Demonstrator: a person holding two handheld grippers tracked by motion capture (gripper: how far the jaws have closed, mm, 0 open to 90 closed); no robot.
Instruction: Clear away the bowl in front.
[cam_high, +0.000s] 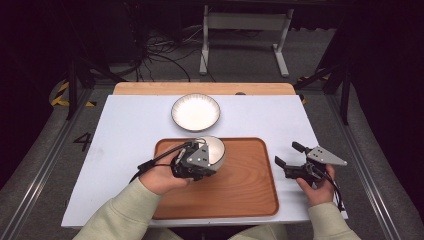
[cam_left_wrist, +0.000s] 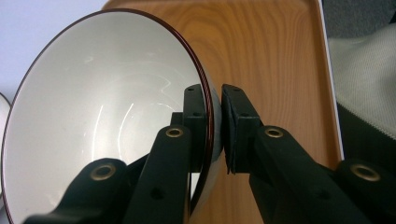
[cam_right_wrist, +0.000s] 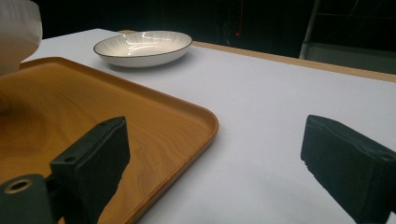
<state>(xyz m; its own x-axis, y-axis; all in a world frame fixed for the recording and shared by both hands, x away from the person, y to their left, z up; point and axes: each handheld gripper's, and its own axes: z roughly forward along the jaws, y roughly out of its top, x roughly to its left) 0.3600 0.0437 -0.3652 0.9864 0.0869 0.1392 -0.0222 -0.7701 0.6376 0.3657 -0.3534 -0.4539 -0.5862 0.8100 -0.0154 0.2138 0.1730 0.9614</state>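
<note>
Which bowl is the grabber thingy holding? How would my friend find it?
Look at the wooden tray in the middle of the white table. At its far edge, the left gripper pinches a white bowl by its rim. The other dish, a striped plate, sits off the tray, untouched.

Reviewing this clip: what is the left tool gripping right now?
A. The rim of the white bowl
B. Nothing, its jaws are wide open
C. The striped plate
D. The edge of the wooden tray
A. In the left gripper view, the left tool has one jaw inside and one outside the dark rim of the white bowl, which sits over the wooden tray.
</note>
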